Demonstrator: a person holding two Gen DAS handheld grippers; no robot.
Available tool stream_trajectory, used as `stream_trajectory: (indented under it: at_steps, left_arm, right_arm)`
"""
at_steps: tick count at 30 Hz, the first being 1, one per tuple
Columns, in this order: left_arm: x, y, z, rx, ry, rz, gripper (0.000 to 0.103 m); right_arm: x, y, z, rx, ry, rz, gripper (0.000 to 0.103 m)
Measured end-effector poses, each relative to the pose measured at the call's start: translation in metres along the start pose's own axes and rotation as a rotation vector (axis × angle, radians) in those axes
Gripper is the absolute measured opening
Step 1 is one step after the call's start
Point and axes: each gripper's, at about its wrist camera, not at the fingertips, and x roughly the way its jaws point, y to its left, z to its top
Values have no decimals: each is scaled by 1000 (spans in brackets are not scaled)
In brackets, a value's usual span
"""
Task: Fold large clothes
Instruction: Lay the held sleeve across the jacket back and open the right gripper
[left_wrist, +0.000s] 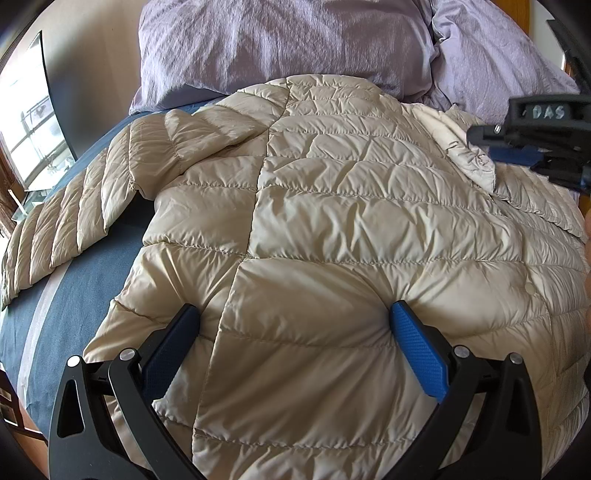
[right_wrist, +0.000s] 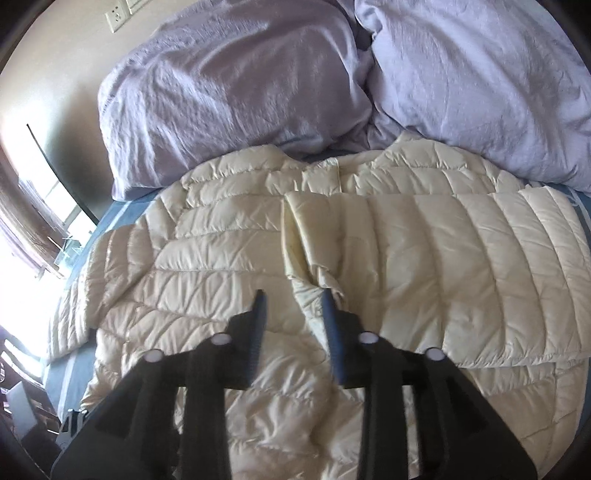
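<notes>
L gripper (left_wrist: 293, 314) spread wide, pressing into puffy quilted beige jacket (left_wrist: 332, 229) lying on blue bed sheet (left_wrist: 74, 266). R gripper (right_wrist: 293, 299) part-open, hovering over folded sleeve (right_wrist: 424, 266); lilac pillows (right_wrist: 236, 96) far.

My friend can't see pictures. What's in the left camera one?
A puffy beige jacket lies on a blue bed, one sleeve stretched left. The left gripper hangs open over it, near purple pillows.

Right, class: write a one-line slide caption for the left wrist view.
Open left gripper presses on a beige puffer jacket spread on a bed, one sleeve still out.
</notes>
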Motion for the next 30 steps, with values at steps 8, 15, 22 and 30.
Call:
stream_trajectory:
  at_steps: [8,15,22,30]
  left_arm:
    - [0,0,0,-1,0,-1,102]
    - [0,0,0,-1,0,-1,102]
    - [0,1,0,-1,0,-2,102]
    - [1,1,0,-2,0,-3,102]
  right_arm:
    - [-7,-39,10,82,-56,-191,54]
    - [22,-41,1,54,6,-265,67]
    - [29,-24,-3,-2,15,-263,77]
    - [46,-24,-11,-23,33,-297,86]
